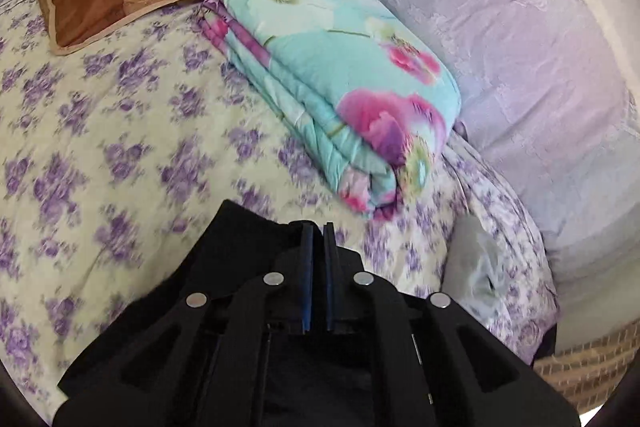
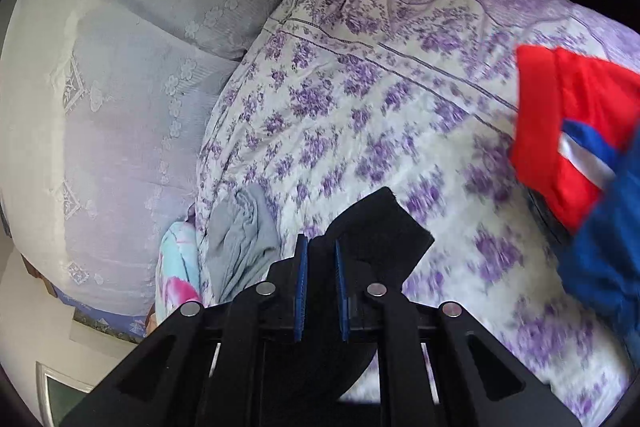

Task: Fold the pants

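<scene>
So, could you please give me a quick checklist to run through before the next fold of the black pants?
1. Left gripper shut on the black pants: ok, fabric sits between its fingers.
2. Right gripper shut on the pants: ok, dark cloth fills the gap.
3. Bedspread ahead of the left gripper free for laying down: ok.
4. Folded floral quilt apart from the pants: ok, it lies farther back.
5. Red and blue garment out of the way: cannot tell, it lies close on the right.
6. Pants legs aligned: cannot tell, most of the fabric is hidden.
</scene>
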`<state>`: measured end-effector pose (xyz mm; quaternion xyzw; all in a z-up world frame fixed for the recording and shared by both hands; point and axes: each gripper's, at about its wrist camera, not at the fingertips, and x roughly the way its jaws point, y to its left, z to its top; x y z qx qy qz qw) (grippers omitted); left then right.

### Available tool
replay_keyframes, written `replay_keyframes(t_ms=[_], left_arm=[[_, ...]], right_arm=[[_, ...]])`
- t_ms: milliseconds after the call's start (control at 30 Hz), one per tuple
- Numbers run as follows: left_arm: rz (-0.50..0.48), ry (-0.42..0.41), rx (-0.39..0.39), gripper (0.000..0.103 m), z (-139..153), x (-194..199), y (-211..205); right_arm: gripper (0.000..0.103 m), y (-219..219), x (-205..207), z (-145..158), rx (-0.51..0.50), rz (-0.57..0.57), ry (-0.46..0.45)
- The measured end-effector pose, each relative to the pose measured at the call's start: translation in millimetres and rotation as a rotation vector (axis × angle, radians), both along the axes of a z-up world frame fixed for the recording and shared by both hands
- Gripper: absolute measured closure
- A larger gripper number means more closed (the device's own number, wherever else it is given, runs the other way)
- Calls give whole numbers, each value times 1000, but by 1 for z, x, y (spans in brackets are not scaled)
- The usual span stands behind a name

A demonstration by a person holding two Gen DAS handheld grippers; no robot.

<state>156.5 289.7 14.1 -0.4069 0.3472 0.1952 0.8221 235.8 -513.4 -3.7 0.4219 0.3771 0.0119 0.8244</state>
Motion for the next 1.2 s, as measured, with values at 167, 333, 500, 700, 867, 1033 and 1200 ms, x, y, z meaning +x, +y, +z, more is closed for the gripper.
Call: replay_keyframes(t_ms=[167,333,500,700,867,1033,1200], left_arm=[[71,192,-80,96,-66,55,12],[-11,122,-61,53,-65,36,0],[-32,63,-10,43,-41,-6,8],[-56,116,-42,43,-38,-84,14],[-16,160,-171,43,-67,-174,11],[-47,179,-272,44,-88,-219,-8],[-133,163,-299,43,-98,-212,-28]], right_arm=[[57,26,71,-57,-145,80,182],[57,37,51,-59,-94,133,148],[57,14,11,-39,-74,90,111],[54,-12,-79,-21,-91,52,160],[54,-18,-194,-32,-73,-60,233],[51,-12,-275,-57,48,-169,290],[45,10,-278,-77,129,-147,249]])
